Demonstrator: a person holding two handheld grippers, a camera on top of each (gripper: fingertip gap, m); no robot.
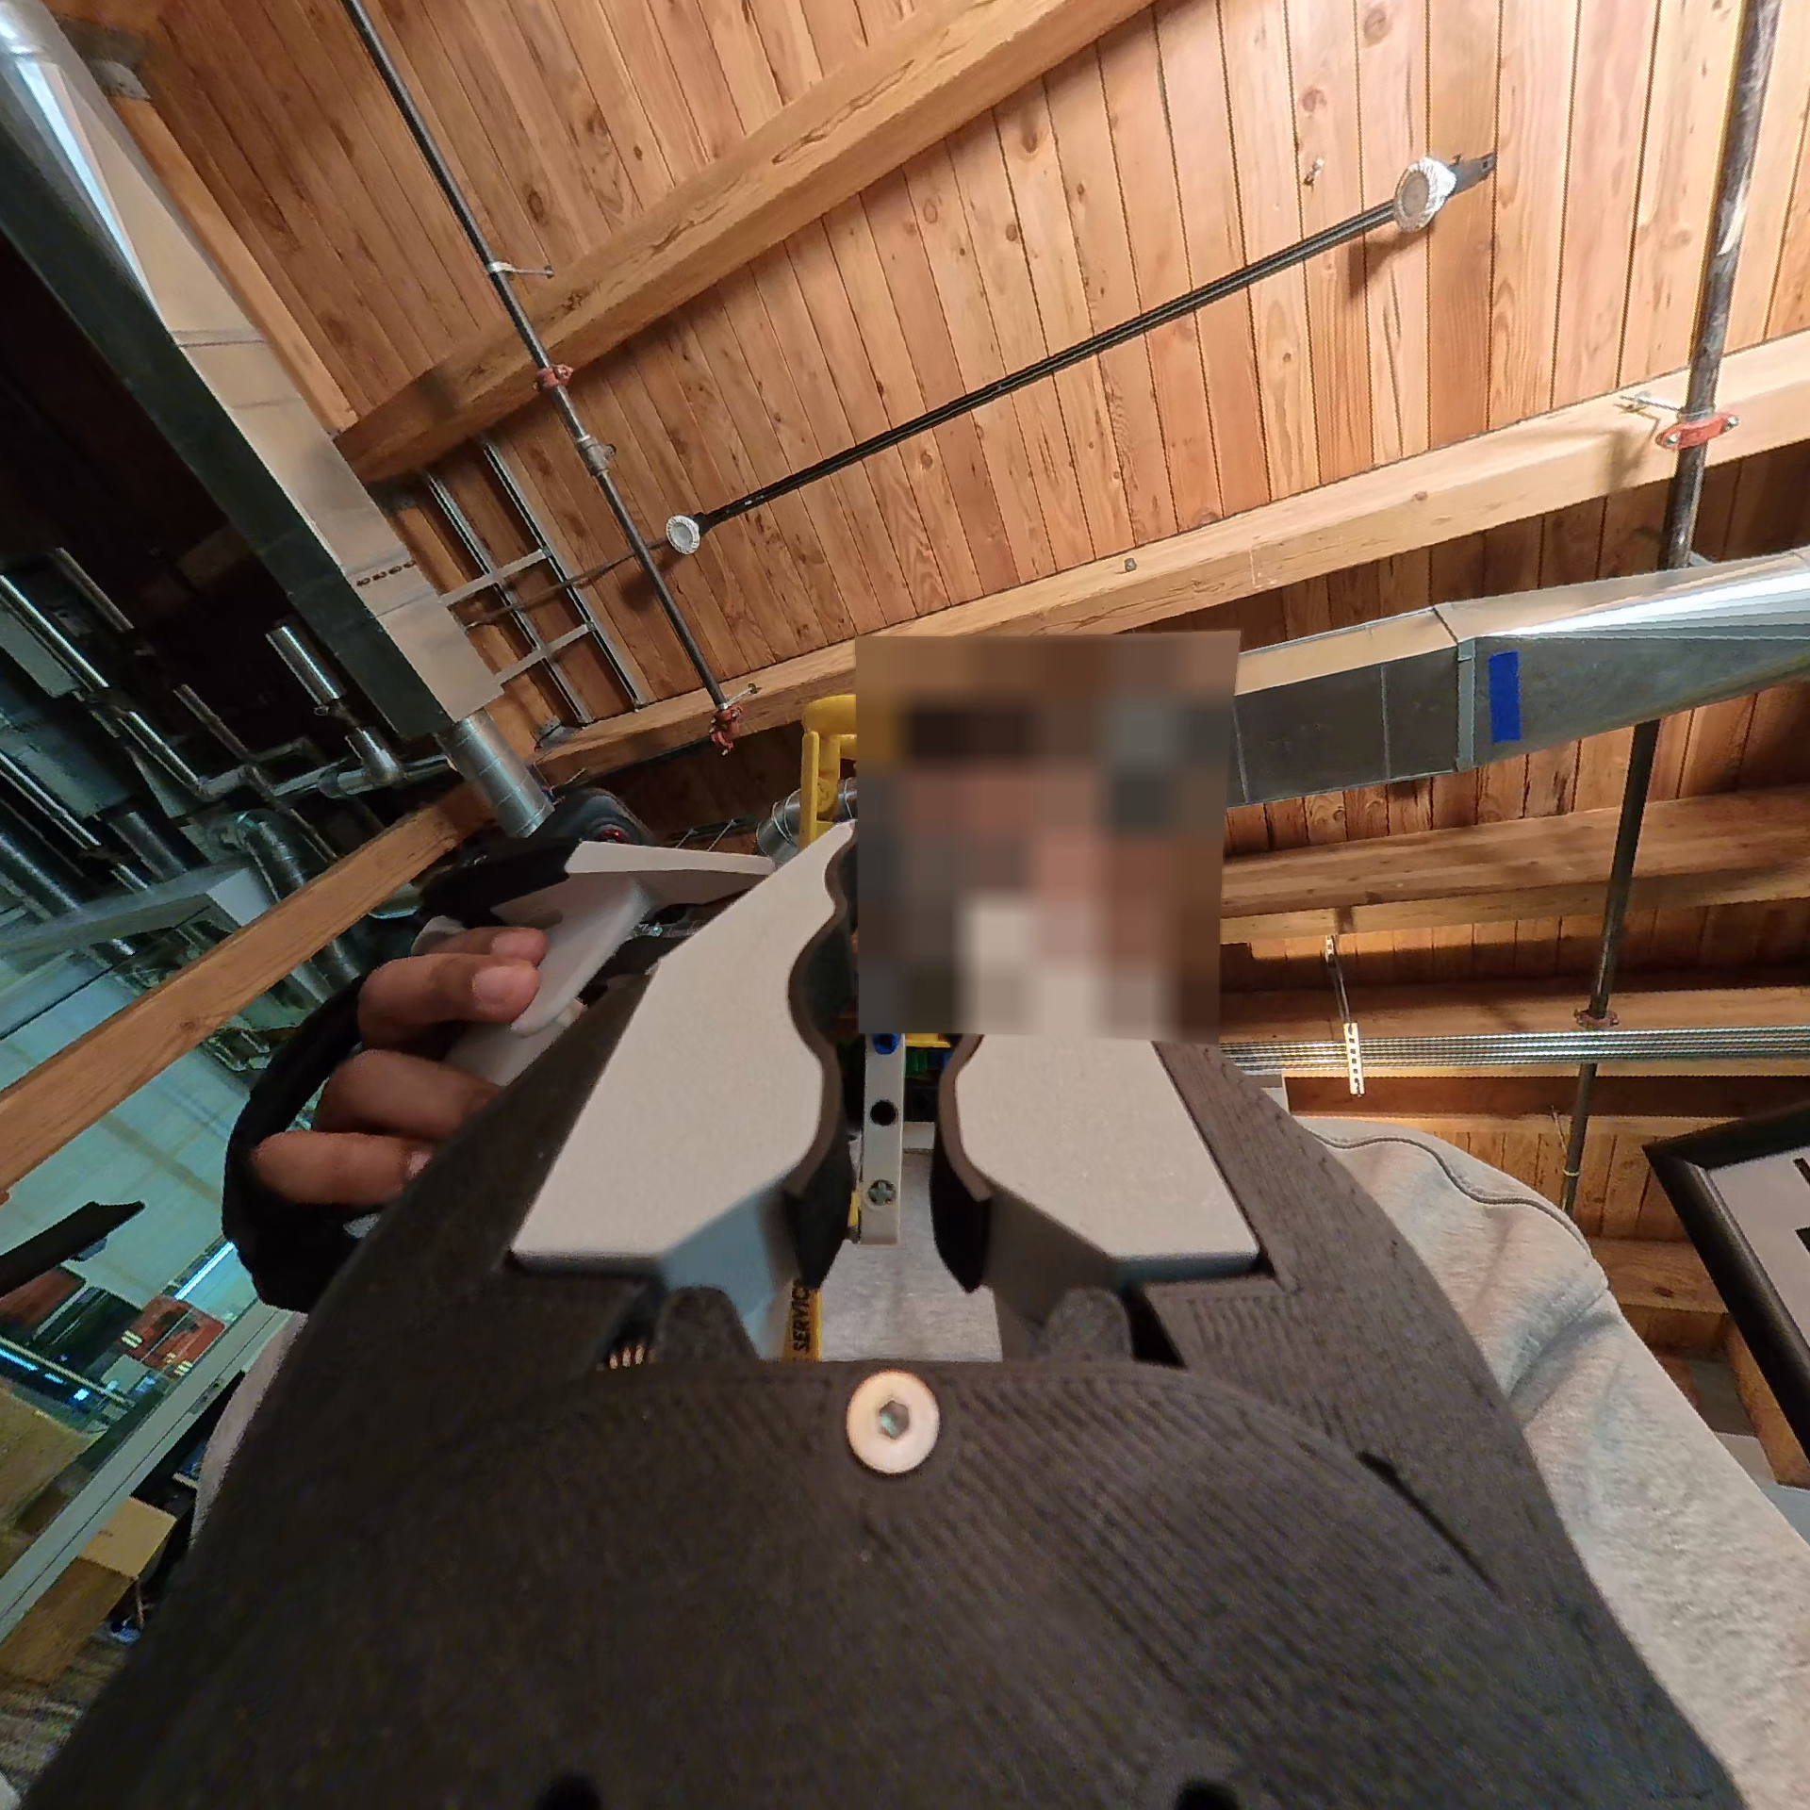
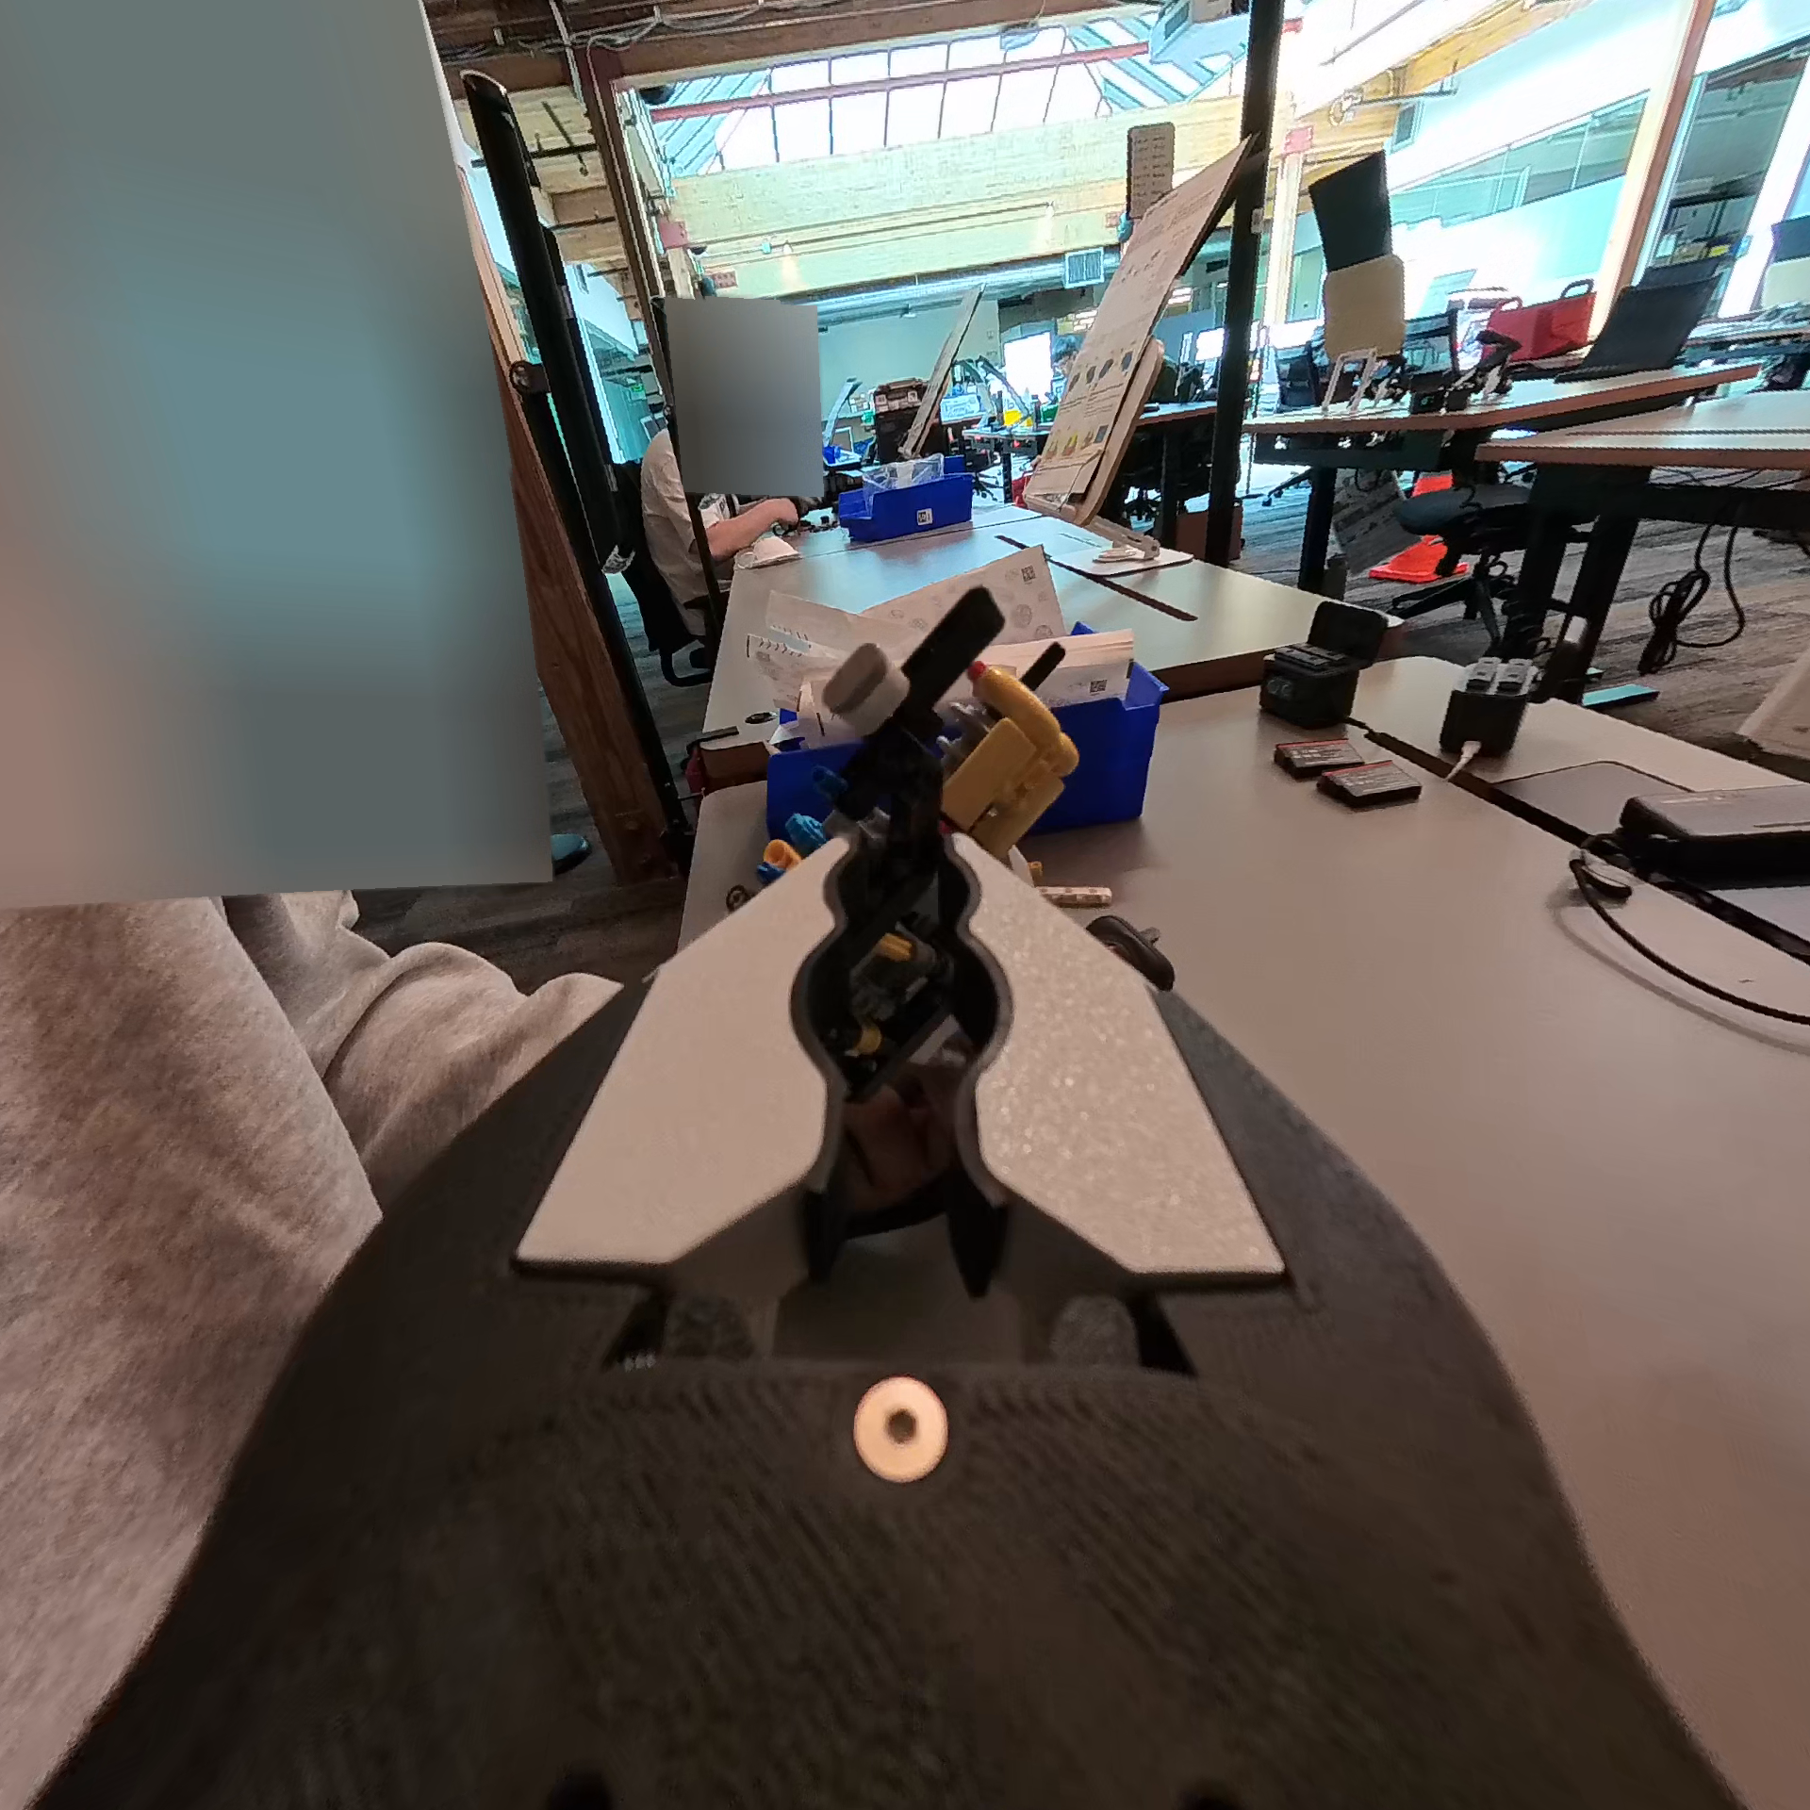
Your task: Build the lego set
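Note:
In the right wrist view my right gripper (image 2: 903,847) is shut on the lego model (image 2: 886,940), a black frame with yellow pieces (image 2: 1009,764) and a grey wheel (image 2: 867,690) sticking out past the fingertips, above the table's near edge. In the left wrist view my left gripper (image 1: 896,881) points up towards the ceiling and the person. A light grey holed beam (image 1: 881,1126) of the model sits between its fingers, against the left pad. Its fingertips are hidden by the blurred patch. The right gripper (image 1: 627,881), held by a hand, shows at the left.
A blue bin (image 2: 1097,774) with papers and parts stands on the grey table (image 2: 1371,1077) just beyond the model. Loose lego pieces (image 2: 1077,893) lie near it. Battery chargers (image 2: 1308,676), a black device (image 2: 1714,813) and cables are at the right. A person sits at the far table.

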